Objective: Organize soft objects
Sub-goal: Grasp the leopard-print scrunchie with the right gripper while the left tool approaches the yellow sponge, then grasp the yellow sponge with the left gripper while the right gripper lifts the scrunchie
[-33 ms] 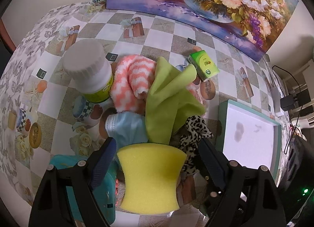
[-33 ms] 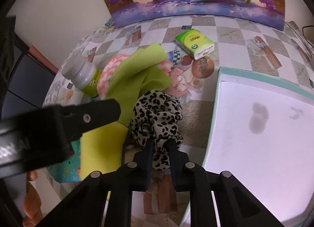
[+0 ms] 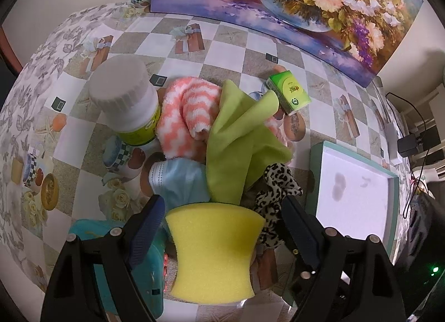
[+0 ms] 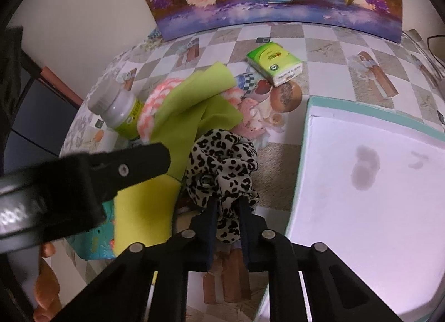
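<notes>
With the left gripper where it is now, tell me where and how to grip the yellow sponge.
Grip the yellow sponge at its pinched-in waist, fingers closing on its two concave side edges. The left gripper already straddles it, jaws open, so come straight forward from the near end; the green cloth crowds the far edge.

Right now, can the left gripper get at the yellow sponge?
Probably yes. The left gripper is open, and the sponge lies between its fingers with nothing on top; the green cloth sits just beyond.
</notes>
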`<control>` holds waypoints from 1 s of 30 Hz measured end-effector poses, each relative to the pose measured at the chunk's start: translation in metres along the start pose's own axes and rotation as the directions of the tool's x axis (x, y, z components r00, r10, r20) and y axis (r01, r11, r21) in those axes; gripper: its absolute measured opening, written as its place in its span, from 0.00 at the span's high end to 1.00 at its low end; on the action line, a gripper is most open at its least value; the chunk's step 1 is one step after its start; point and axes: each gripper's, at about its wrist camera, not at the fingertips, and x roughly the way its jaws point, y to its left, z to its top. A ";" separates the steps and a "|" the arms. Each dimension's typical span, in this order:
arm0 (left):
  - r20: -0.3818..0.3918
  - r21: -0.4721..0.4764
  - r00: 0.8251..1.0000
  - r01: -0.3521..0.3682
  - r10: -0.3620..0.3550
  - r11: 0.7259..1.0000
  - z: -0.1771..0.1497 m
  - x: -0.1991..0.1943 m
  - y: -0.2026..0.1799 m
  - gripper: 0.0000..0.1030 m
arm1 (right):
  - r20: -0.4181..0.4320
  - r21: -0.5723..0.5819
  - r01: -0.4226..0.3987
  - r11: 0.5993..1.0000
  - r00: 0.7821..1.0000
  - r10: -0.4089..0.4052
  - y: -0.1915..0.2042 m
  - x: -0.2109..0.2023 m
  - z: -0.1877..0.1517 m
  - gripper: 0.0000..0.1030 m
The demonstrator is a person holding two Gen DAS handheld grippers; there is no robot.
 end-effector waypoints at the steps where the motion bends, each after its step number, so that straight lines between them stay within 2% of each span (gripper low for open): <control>1: -0.001 0.000 1.000 -0.001 0.001 1.000 0.000 0.001 0.000 0.16 | 0.004 0.003 -0.004 1.000 1.000 0.004 -0.001 -0.002 0.000 0.87; 9: -0.001 -0.012 1.000 -0.014 0.014 1.000 0.000 0.001 0.006 0.16 | 0.046 0.025 -0.020 0.999 0.999 0.019 -0.008 -0.025 0.003 0.89; 18: -0.005 0.007 0.999 -0.034 0.034 0.999 -0.001 0.000 0.006 0.16 | 0.116 0.039 0.017 0.999 0.993 -0.022 -0.018 -0.058 0.006 0.89; 24: -0.029 0.083 0.997 -0.072 0.075 0.994 -0.005 0.006 -0.005 0.16 | 0.173 0.058 0.001 0.998 0.985 -0.011 -0.025 -0.083 0.007 0.89; 30: -0.041 0.161 0.991 -0.117 0.125 0.980 -0.011 0.013 -0.018 0.16 | 0.178 0.061 -0.012 0.998 0.984 0.001 -0.026 -0.086 0.007 0.89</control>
